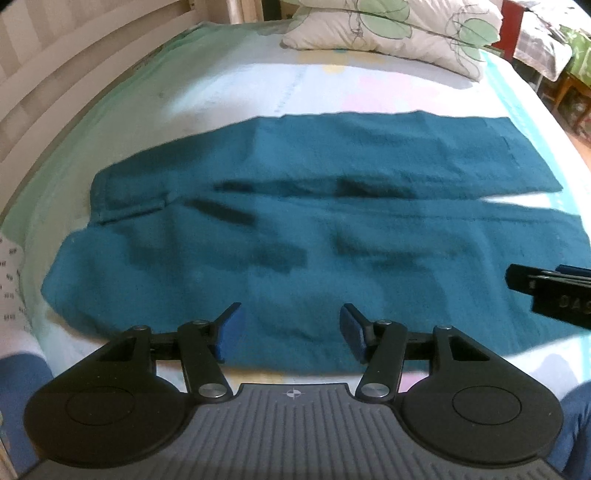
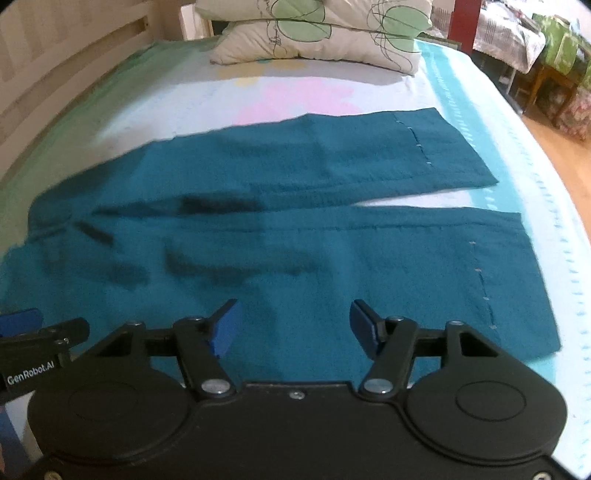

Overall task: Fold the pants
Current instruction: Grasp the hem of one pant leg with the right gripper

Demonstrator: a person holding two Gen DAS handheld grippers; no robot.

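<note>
Teal pants (image 1: 295, 229) lie spread flat across the bed sheet (image 1: 229, 88), waistband toward the left, both legs running to the right with a narrow gap between the hems; left gripper (image 1: 290, 334) and right gripper (image 2: 293, 328) both hang over the near edge of the cloth, blue pads (image 2: 225, 326) held apart, clasping nothing; pillows (image 2: 317, 33) rest at the far end.
</note>
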